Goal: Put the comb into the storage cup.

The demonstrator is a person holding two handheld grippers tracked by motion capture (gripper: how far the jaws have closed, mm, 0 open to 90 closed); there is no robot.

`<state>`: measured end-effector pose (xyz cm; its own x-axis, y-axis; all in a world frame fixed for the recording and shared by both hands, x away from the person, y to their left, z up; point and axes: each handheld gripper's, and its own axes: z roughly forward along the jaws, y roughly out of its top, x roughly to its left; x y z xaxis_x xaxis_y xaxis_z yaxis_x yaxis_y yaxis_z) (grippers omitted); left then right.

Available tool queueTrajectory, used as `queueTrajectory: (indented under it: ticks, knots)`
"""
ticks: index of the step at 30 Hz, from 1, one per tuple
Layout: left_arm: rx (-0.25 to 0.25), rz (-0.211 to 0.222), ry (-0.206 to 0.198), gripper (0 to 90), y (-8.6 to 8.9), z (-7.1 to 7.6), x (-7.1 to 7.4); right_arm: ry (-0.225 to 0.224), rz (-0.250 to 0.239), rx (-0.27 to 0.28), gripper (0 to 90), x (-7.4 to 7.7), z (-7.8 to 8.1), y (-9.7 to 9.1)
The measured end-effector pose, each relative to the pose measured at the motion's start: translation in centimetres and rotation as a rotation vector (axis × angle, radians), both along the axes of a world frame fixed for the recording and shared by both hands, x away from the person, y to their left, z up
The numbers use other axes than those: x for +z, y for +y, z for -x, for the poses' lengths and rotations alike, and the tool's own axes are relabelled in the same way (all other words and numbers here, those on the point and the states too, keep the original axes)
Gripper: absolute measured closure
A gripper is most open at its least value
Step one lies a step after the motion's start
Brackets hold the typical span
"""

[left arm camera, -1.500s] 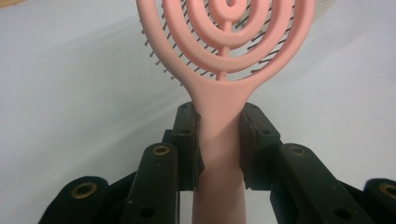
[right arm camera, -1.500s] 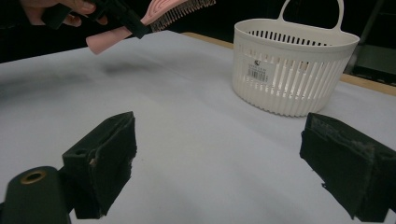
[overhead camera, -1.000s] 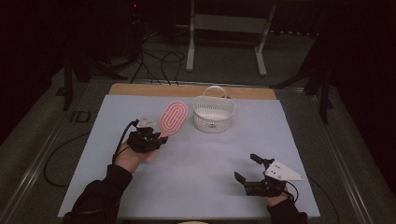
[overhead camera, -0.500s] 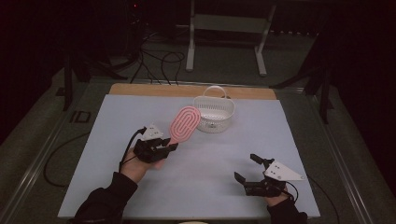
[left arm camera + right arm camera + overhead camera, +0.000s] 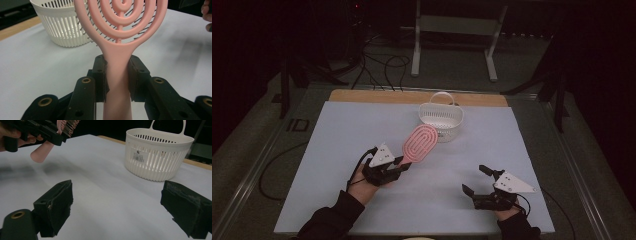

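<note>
Dark floor and tangled cables surround the counter (image 5: 337,150), which is covered by a pale sheet with a strip of bare wood along its far edge; a grey metal stand (image 5: 454,37) rises behind it. On the far half of the sheet sits a white slatted plastic basket (image 5: 441,119) with an upright loop handle, standing on its base with a small label on its wall in the right gripper view. Just in front of it, the left tongs (image 5: 401,165) are clamped on the handle of a pink hairbrush (image 5: 420,144); in the left gripper view both pads press the pink shaft on either side, and the oval head of concentric rings with dark bristles stands up past them. Seen from above, the brush head points toward the basket and overlaps its near wall, held above the sheet. The right tongs (image 5: 475,180) rest near the front right of the counter with their jaws spread wide and nothing between them, well apart from the brush. Compared with a second ago, the left hand and brush have shifted rightward and nearer the front edge, the head now angled more to the right, while the right tongs have kept their place.
</note>
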<state>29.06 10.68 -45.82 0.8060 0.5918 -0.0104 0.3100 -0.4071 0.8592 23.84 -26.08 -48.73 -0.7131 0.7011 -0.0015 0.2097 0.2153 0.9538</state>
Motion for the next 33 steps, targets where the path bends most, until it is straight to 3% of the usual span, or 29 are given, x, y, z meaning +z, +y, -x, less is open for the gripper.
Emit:
queueTrajectory:
  ticks: [7, 14, 18, 33]
  knots:
    - [-0.013, -0.029, -0.034, 71.6, -0.2, 1.0, -1.1, 0.002, 0.004, 0.001, 10.5, 0.0, 0.0, 0.1]
    - [-0.004, -0.027, -0.053, 71.6, 0.6, 1.7, -2.1, 0.006, 0.003, 0.001, 10.5, -0.1, -0.1, 0.1]
    - [0.016, -0.026, -0.114, 71.5, 0.8, 2.3, -2.3, 0.005, 0.004, 0.003, 10.5, -0.1, -0.1, 0.2]
    - [0.01, -0.021, -0.123, 71.5, 1.3, 2.7, -3.4, 0.005, 0.01, 0.012, 10.5, 0.0, 0.0, 0.5]
